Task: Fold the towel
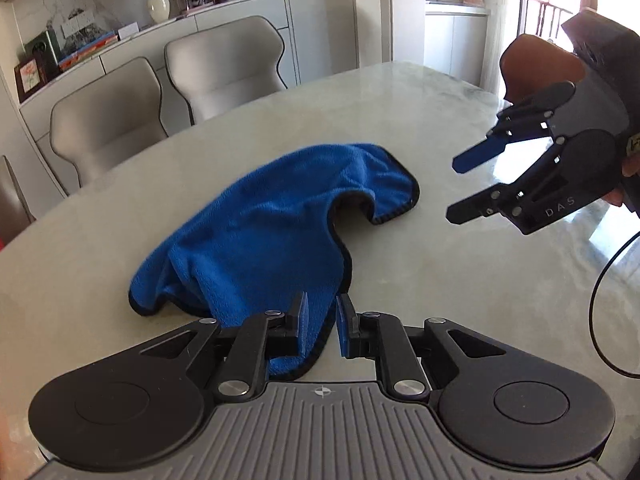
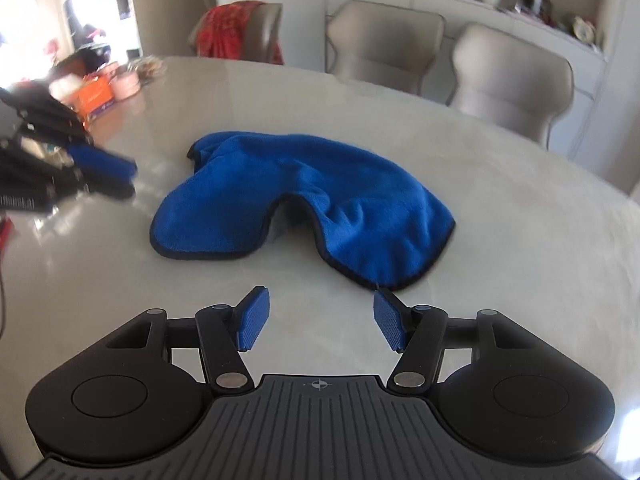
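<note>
The blue towel [image 1: 256, 232] is lying crumpled at the centre of the pale bench [image 1: 400, 120]. The worry is that a corner may be slipping free and bunching the cloth further, since the left tongs [image 1: 320, 328], at the bottom centre of their own view, are standing narrowly apart with a towel corner between the pads, seemingly not pinching it. The right tongs [image 2: 320, 320] are gaping wide and empty just short of the towel's near edge, angling downward.
</note>
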`<state>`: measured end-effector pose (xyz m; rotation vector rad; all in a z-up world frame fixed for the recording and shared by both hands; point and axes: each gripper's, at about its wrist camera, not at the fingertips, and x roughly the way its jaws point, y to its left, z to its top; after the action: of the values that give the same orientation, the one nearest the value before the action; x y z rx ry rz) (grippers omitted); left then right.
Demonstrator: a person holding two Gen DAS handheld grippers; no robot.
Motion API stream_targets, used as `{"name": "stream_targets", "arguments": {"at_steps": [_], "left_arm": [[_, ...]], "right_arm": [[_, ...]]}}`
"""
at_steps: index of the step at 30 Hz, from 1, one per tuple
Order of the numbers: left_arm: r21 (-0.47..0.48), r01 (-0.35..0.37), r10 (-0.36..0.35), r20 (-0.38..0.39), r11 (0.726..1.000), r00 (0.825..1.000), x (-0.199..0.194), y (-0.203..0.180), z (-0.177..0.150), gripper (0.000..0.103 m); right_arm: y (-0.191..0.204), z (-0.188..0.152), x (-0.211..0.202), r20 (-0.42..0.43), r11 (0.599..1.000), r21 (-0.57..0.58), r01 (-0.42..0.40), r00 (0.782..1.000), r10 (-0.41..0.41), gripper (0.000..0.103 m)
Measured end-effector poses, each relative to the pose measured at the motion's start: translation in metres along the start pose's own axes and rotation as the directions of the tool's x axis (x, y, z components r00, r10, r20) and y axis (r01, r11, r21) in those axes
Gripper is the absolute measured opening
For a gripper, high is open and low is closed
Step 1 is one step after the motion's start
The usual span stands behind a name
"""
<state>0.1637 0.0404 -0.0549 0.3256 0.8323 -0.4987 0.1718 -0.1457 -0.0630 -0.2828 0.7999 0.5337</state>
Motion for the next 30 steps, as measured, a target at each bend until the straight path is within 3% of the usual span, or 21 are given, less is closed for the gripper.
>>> {"name": "stream_targets", "arguments": {"at_steps": [5,10,18,20,22,30], "left_arm": [[0.018,-0.033,0.033,-0.012,0.999,0.999,0.02,-0.001,-0.016,0.037],[0.046,-0.023,0.025,-0.03,0.999,0.999,0.035,-0.001,-0.02,0.038],[0.039,-0.014,0.016,-0.056,0.999,0.998,0.05,0.001,-0.024,0.045],[0.04,-0.018,0.02,-0.058,0.999,0.998,0.051,0.0,-0.024,0.046],[0.04,-0.021,0.024,-0.061,0.999,0.998,0.054,-0.001,-0.024,0.046],[0.079,-0.052,0.058,-0.086,0.995,0.995,0.062,-0.006,-0.024,0.047]], "right_arm": [[0.007,0.006,0.037,0.004,0.999,-0.046,0.012,1.0,-0.012,0.056],[0.014,0.004,0.07,-0.006,0.995,-0.066,0.079,0.997,-0.08,0.044],[0.007,0.013,0.097,-0.017,0.994,-0.022,0.107,0.994,-0.108,0.043],[0.005,0.014,0.102,-0.016,0.995,-0.013,0.102,0.995,-0.103,0.023],[0.003,0.016,0.108,-0.023,0.99,-0.003,0.138,0.99,-0.138,0.012],[-0.014,0.033,0.074,0.07,0.994,0.03,0.105,0.992,-0.107,0.007]]}}
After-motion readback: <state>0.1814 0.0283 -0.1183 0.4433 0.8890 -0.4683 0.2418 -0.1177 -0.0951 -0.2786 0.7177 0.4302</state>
